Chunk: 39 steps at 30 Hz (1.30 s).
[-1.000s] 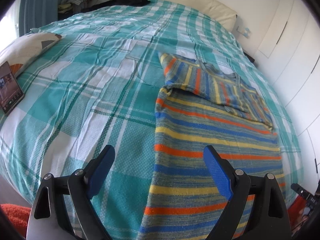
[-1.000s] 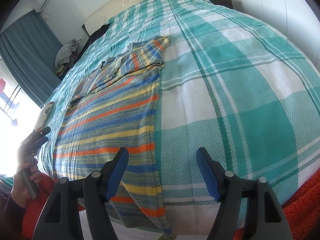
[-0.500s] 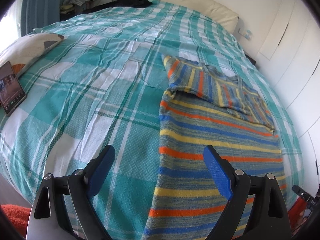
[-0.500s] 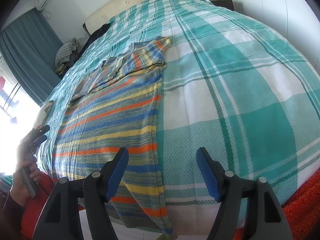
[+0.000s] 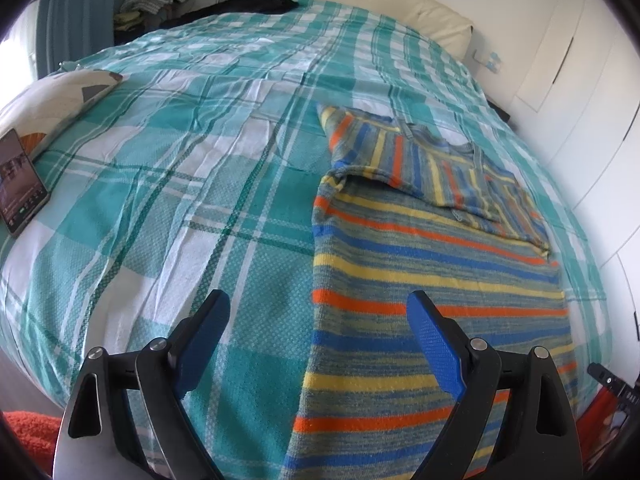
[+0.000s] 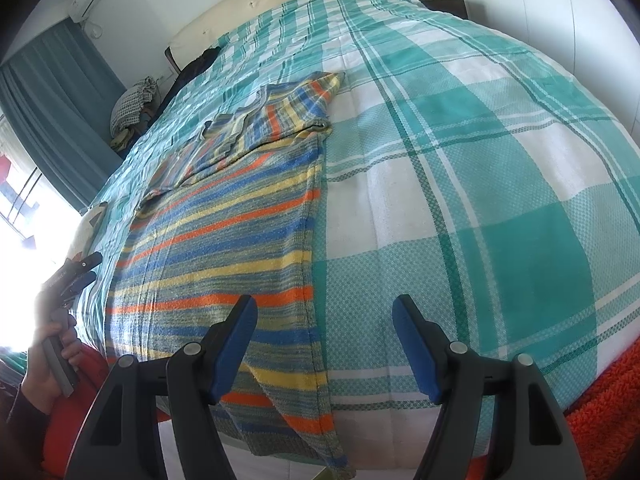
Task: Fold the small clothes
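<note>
Striped garment [image 5: 420,280], sleeves folded in

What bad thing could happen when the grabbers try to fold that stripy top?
1. The bottom of the striped top hangs over the edge of the bed, so a tug could make it slide off.
2. Both the left gripper and the right gripper are open above the checked bedspread too, so they might pinch it along with the top.
3. The sleeves are already folded in and might flop open when lifted.
</note>
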Motion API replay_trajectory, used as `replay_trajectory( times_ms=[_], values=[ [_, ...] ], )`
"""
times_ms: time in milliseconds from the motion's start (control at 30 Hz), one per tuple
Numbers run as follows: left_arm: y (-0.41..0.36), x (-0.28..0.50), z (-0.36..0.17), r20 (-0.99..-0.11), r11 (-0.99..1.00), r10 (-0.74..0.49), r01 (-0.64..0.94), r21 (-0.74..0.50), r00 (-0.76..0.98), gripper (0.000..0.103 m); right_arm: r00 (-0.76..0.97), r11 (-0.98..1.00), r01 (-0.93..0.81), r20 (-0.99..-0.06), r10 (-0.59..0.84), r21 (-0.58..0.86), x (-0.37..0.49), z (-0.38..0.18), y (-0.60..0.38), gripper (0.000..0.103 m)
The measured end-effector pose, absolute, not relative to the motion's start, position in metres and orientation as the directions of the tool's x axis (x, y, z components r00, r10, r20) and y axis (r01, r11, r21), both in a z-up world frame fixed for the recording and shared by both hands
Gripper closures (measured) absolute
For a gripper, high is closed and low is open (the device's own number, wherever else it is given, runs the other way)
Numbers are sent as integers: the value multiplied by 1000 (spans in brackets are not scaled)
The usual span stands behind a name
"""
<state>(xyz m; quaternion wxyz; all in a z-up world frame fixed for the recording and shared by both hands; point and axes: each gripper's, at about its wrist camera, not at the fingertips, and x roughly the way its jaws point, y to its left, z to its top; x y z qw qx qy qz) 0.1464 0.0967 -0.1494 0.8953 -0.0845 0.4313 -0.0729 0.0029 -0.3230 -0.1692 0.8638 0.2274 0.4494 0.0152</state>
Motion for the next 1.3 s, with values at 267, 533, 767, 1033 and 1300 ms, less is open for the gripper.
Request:
replay_trajectory(
  times_ms=[267, 533, 767, 1033, 1300],
  values=[
    [95, 147, -151, -765, 976, -203, 60, -211, 611, 12, 595, 896, 177, -770, 232, 407, 3, -169, -322, 33],
    [95, 147, -151, -765, 976, -203, 59, -211, 612, 12, 594, 898, 174, -770, 232, 405, 3, -170, -322, 33],
    [93, 146, -153, -770, 977, -201, 62, -206, 605, 12, 594, 897, 175, -770, 232, 406, 3, -170, -322, 33],
    [119, 143, -151, -793, 973, -176, -20, -231, 583, 12, 616, 892, 186, -756, 221, 412, 0, -165, -329, 33],
    [100, 110, -196, -933, 967, -252, 111, -231, 258, 12, 516, 883, 181, -806, 290, 433, 13, -151, -363, 33]
  ],
)
